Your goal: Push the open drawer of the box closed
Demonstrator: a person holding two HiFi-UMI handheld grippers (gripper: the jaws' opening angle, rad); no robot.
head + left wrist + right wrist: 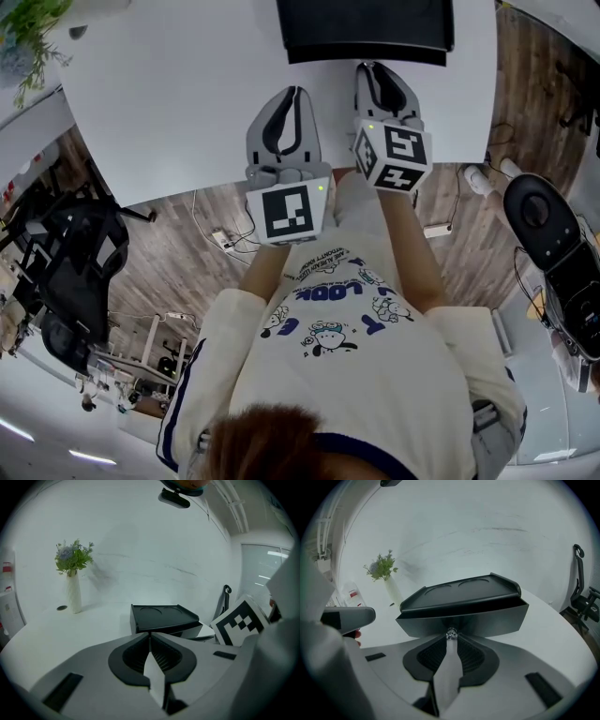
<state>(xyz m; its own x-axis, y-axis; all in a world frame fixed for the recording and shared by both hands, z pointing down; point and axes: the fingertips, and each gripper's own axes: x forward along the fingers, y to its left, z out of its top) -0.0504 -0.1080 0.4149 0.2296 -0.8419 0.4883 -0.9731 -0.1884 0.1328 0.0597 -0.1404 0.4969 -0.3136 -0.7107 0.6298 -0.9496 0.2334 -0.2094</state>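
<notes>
Drawer (487, 620) of the box (459, 592) faces the right gripper (451, 641), its jaws pressed together at the knob (451, 633), likely as a blunt pusher; the left gripper (150, 641), also closed and empty, hangs aside.

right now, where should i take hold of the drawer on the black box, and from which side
Grip the small shiny knob at the middle of the dark drawer front, coming straight from the front. It is the only part that juts out; the panel is flat.
</notes>
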